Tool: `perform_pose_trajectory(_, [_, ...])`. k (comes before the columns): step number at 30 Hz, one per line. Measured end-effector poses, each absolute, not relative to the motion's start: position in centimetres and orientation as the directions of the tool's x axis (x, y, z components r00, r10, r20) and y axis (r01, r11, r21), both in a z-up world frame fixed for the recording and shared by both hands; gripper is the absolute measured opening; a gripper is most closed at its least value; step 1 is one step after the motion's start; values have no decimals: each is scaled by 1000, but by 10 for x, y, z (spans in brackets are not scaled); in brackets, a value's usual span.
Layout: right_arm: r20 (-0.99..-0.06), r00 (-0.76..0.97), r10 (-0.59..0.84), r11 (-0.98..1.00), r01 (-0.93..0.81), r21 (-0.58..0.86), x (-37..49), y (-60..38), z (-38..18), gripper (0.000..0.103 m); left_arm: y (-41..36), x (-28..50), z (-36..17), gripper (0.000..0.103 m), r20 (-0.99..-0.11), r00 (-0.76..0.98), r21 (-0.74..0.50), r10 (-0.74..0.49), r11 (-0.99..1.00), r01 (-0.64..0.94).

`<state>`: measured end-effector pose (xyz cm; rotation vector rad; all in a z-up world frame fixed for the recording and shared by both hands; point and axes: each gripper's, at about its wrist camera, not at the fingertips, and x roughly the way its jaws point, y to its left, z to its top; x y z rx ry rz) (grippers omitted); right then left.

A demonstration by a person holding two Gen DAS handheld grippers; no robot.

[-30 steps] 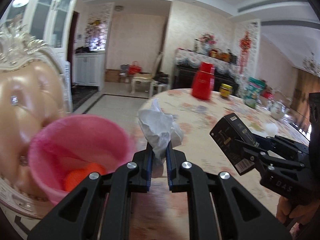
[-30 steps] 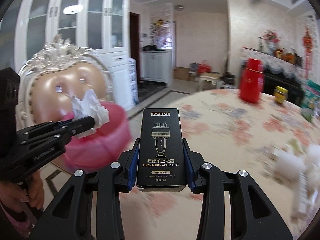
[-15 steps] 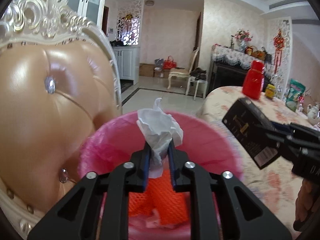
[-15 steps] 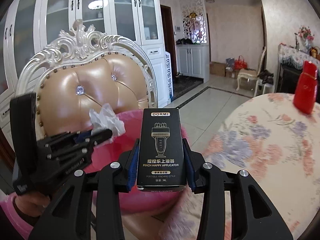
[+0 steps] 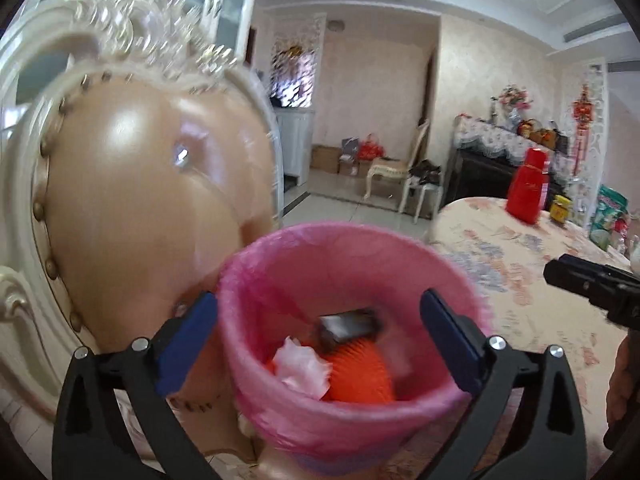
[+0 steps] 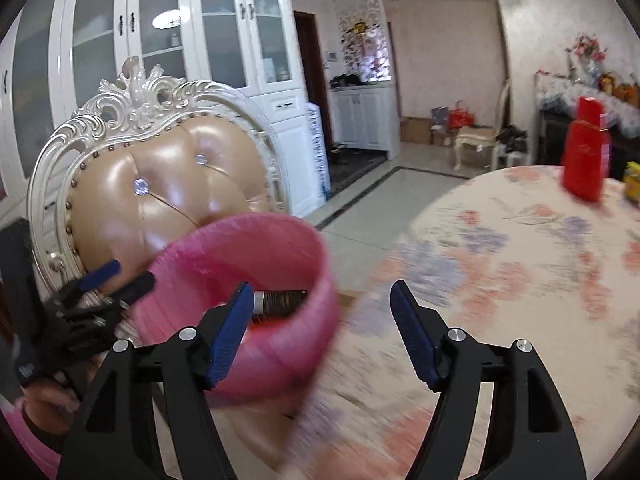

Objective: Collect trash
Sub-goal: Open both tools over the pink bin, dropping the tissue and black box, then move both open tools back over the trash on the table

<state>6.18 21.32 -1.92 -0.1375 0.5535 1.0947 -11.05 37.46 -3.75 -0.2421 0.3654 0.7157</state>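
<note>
Two grippers, left [image 5: 318, 338] and right [image 6: 322, 334], jaws opening with nothing between them, poised at the pink-lined bin [image 5: 404, 420] so trash falls inside: crumpled tissue [image 5: 304, 368] and black box [image 6: 280, 302] lie within, bin on a chair [image 6: 160, 184] beside the table [image 6: 520, 240].

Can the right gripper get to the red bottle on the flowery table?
Probably yes. The right gripper is opening with nothing between its jaws, and the flowery table looks bare between it and the red bottle. It stands far off, so the person must stretch.
</note>
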Motion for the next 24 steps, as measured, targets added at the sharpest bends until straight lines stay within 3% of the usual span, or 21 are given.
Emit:
perform_pose_trajectory(4, [-465,440,768,550,-825,129,67,154,-14,73,327,-88,-22,98,-372,787,-98,492,822,-560])
perform_pose_trajectory(13, [-438,679,589,773,-632,58,99,-1,-10,73,187,12,-3,98,-343,921,-23,187,978,-207])
perform_pose_trajectory(20, [-449,793,413,904,-416,96,138,-123,-19,73,87,93,-7,98,-369,929,-76,-31,997,4])
perform_pose_trajectory(24, [-483,813,324,946,-291,144,161,-179,-32,73,44,128,-9,98,-370,925,-83,-88,995,61])
